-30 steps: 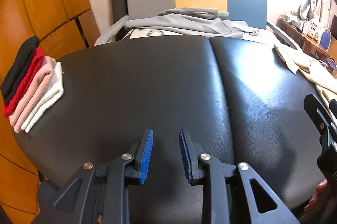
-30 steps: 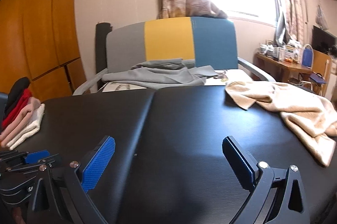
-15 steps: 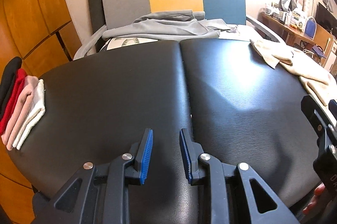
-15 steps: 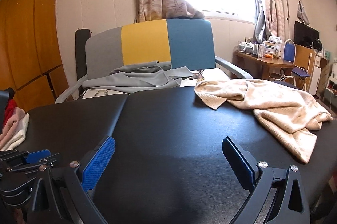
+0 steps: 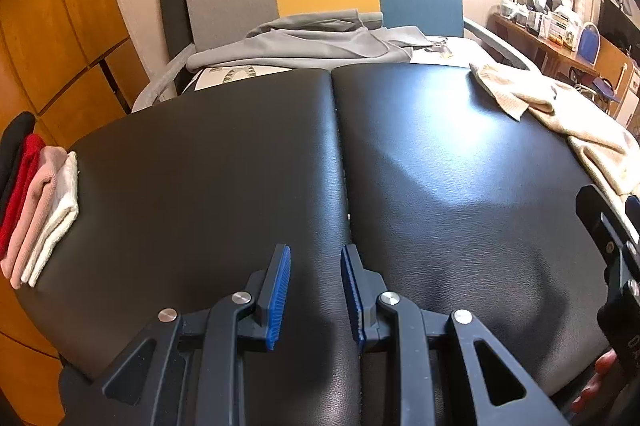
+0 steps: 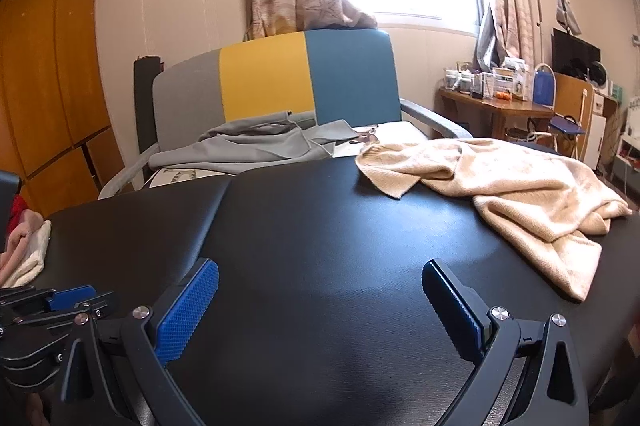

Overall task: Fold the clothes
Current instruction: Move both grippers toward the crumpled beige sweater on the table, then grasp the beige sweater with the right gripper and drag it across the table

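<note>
Beige sweater (image 6: 520, 182) nearer, whole rightward.

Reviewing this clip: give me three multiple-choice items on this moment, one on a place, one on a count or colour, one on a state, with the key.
1. Where does the beige garment lie?
A. on the right part of the black padded table
B. on the chair
C. on the folded stack

2. How many folded pieces show in the stack at the table's left edge?
A. two
B. four
C. six

3. How does the right gripper stand?
A. shut on the beige garment
B. shut and empty
C. open and empty

Key:
1 A, it sprawls crumpled across the table's right side.
2 B, black, red, pink and white layers show in the left wrist view.
3 C, its fingers stand wide apart over bare table; the left gripper has a narrower gap, also empty.
</note>
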A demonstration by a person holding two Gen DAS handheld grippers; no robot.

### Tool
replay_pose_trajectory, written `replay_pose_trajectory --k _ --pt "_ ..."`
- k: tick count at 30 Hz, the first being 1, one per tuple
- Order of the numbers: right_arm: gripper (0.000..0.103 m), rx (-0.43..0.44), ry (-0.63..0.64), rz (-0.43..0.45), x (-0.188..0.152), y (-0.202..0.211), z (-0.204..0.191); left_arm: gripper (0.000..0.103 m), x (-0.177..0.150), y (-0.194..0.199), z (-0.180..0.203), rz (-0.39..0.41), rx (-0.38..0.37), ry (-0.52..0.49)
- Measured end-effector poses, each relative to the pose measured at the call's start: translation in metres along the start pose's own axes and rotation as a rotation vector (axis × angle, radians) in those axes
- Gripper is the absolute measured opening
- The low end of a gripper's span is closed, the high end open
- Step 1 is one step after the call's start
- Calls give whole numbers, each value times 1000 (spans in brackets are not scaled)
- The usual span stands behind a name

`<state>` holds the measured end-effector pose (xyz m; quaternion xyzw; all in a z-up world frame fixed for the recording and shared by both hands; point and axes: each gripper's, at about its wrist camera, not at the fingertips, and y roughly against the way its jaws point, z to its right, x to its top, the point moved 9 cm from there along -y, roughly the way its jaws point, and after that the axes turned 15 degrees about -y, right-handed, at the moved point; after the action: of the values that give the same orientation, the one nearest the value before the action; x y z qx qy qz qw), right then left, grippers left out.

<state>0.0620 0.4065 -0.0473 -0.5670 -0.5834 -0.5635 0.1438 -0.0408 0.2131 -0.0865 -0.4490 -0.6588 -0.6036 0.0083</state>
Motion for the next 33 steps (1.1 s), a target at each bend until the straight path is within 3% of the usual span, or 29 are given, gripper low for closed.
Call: replay_pose_trajectory --k 12,22,28,33 --pt "103 -46 24 -32 4 -20 32 26 8 -25 25 -55 -7 -68" --pt "103 -281 49 -85 38 -63 147 26 4 -51 44 -130 -104 -104" --pt "102 -361 9 -48 80 -74 210 26 -10 -61 74 -148 -248 -120" --pt "95 -410 7 -92 97 -103 240 26 -12 -56 93 -102 -219 -230"
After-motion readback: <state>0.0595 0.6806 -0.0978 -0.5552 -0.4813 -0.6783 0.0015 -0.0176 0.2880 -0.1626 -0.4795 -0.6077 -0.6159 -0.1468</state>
